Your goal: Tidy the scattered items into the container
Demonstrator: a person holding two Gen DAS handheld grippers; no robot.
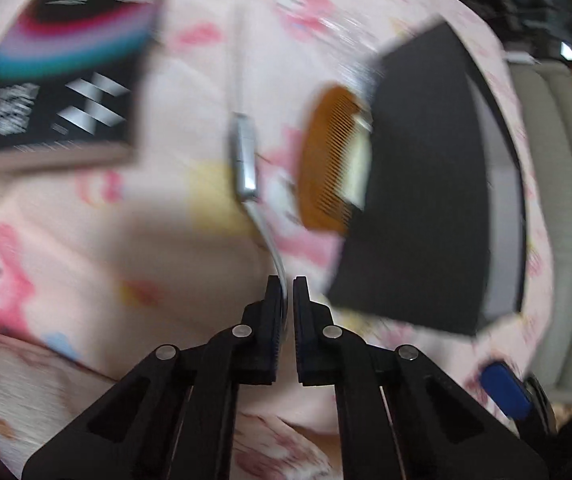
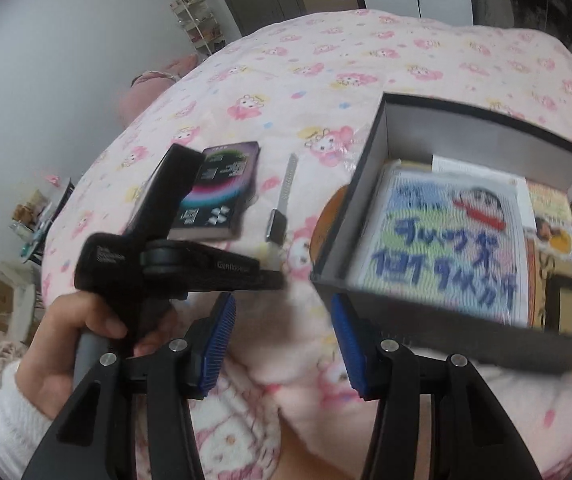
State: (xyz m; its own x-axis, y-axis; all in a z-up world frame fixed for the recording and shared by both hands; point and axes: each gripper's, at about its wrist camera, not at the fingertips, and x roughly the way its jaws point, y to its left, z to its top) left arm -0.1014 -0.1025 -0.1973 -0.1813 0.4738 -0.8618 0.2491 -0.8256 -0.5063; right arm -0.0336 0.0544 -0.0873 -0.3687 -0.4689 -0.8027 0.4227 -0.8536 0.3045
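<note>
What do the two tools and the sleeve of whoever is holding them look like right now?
The left tool is all black: angular linkage arms with silver pivot pins, ribbed black pads. Seen from the right wrist, its body carries small pale lettering that is too blurred to read. The right tool has the same black linkage and silver pins, but ribbed blue pads. The left hand comes out of a fuzzy white sleeve.
</note>
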